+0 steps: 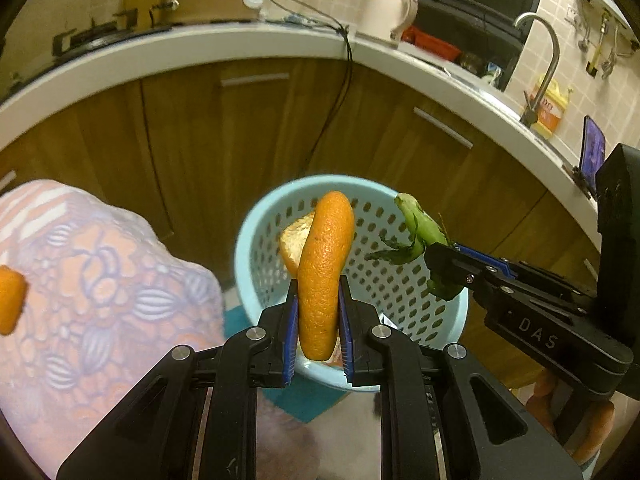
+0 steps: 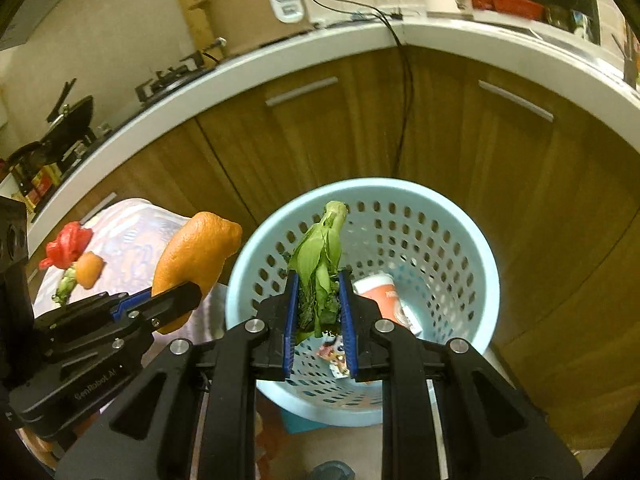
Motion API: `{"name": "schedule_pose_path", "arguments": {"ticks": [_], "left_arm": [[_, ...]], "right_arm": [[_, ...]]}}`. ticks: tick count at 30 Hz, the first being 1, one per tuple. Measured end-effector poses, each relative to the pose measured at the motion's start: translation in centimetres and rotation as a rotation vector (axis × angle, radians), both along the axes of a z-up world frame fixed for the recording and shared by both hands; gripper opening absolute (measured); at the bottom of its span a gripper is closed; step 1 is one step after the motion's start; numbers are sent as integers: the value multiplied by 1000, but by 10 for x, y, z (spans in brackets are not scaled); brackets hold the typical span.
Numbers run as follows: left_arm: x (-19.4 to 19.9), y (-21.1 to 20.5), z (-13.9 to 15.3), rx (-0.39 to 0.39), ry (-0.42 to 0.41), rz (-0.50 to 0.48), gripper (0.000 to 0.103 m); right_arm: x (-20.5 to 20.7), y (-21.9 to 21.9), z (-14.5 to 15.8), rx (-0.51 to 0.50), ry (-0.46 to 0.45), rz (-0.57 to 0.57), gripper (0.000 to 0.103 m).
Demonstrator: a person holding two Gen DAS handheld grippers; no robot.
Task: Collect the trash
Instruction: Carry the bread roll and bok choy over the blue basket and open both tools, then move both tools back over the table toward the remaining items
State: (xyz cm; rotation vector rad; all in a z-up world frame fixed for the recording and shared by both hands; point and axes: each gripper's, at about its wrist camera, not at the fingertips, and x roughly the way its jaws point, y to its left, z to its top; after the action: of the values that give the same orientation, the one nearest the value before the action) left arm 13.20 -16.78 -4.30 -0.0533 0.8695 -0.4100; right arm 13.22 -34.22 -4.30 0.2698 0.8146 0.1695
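My left gripper [image 1: 319,288] is shut on a long orange peel [image 1: 324,272] and holds it over the near rim of a light blue perforated trash basket [image 1: 448,312]. My right gripper [image 2: 319,280] is shut on a green vegetable scrap [image 2: 320,256] above the same basket [image 2: 460,248]. In the left wrist view the right gripper [image 1: 436,256] enters from the right with the greens [image 1: 416,224]. In the right wrist view the left gripper [image 2: 188,294] shows at left with the peel [image 2: 196,252]. The basket holds a paper cup [image 2: 378,292] and wrappers.
A small table with a patterned pink cloth [image 1: 92,280] stands left of the basket; an orange peel piece [image 2: 90,268], a red wrapper [image 2: 66,244] and a green scrap lie on it. Wooden cabinets [image 1: 248,128] and a white countertop [image 1: 240,42] curve behind.
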Motion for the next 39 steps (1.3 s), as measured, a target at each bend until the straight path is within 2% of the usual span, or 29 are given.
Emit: {"name": "schedule_pose_path", "arguments": {"ticks": [5,7,9,10,12,22,31,39], "left_arm": [[6,-7,-9,0,29,-14,21],[7,-7,-9,-1,24,-12,27],[6,-7,-6,1,15,-8,38],[5,-7,-5,3,7,-5,39],[4,-6,-2,-2,-2,-6,40],[-10,12,12,-19,-34,16,40],[-32,64,32,-42,-82,104,40],[-58,148,49,-27,-124,250,40]], "right_arm": [[4,-8,-9,3,34,-20,18],[6,-10,-13,9,51,-30,22],[6,-14,-16,23,62,-34,28],[6,-16,-16,24,64,-39,30],[5,-17,-16,18,61,-48,41],[-3,6,6,14,3,11,41],[-11,52,32,1,-54,110,41],[-11,120,51,-25,-90,234,41]]}}
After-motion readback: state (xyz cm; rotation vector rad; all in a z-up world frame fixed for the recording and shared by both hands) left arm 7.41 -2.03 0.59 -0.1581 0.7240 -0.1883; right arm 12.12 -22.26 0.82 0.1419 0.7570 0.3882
